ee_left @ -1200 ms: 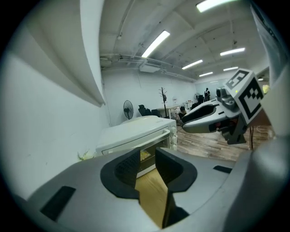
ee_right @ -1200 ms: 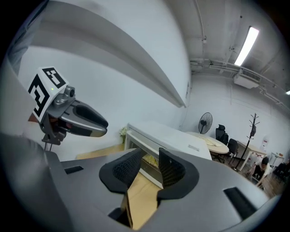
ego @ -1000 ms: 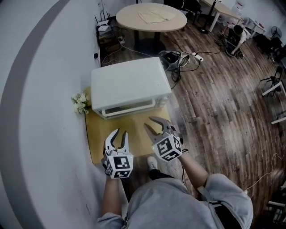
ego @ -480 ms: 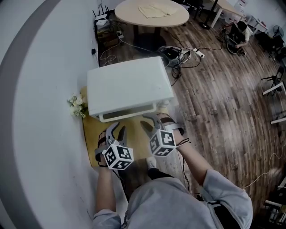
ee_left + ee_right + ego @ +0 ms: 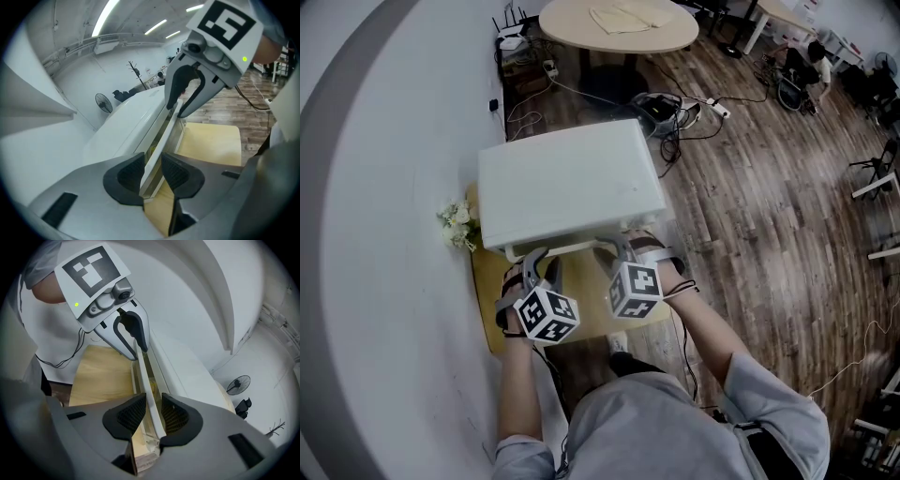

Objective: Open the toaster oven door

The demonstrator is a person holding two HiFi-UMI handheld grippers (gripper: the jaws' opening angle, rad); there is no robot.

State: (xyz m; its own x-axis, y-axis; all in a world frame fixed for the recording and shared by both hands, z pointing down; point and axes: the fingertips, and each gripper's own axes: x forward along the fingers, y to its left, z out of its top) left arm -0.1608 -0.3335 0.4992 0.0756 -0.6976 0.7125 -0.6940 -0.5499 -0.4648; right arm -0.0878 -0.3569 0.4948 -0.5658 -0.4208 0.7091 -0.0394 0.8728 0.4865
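Centre frame, your left gripper (image 5: 540, 262) and right gripper (image 5: 623, 247) straddle the handle (image 5: 577, 247), jaws apart; left's just widened.

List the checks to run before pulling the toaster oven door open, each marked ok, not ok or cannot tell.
1. Left gripper astride the handle: ok; its jaws have just been opening.
2. Left pads gripping handle: not ok, gaps show.
3. Right gripper astride handle: ok.
4. Right pads gripping handle: not ok, gaps show.
5. Wooden board in front of the toaster oven bare: ok.
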